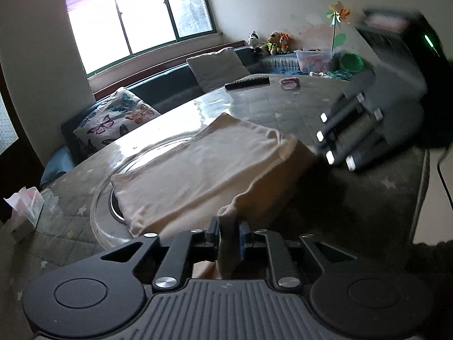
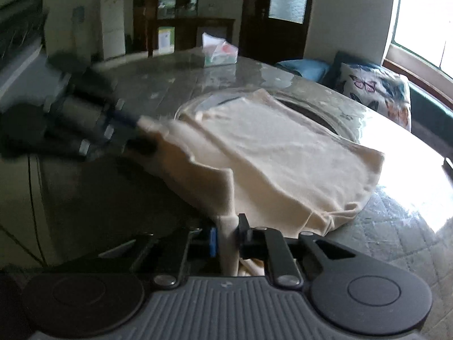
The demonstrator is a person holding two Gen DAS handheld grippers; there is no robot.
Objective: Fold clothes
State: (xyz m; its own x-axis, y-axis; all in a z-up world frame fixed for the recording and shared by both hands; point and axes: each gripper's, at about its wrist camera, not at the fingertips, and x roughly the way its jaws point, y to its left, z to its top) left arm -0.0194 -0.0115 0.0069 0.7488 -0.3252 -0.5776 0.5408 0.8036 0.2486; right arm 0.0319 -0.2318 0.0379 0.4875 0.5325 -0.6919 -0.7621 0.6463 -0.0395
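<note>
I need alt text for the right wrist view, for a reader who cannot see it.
The right gripper pinches a near corner of a cream cloth on a glass-topped table. The left gripper, blurred, holds the next corner, and the edge between them is lifted. A tissue box stands behind.

no readable text, labels, brands or numbers on anything in view

Matt cloth garment — glossy, perhaps glass, table

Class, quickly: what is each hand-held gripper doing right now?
Left hand-held gripper: closed on the cream garment.
Right hand-held gripper: closed on the same garment's other corner.
</note>
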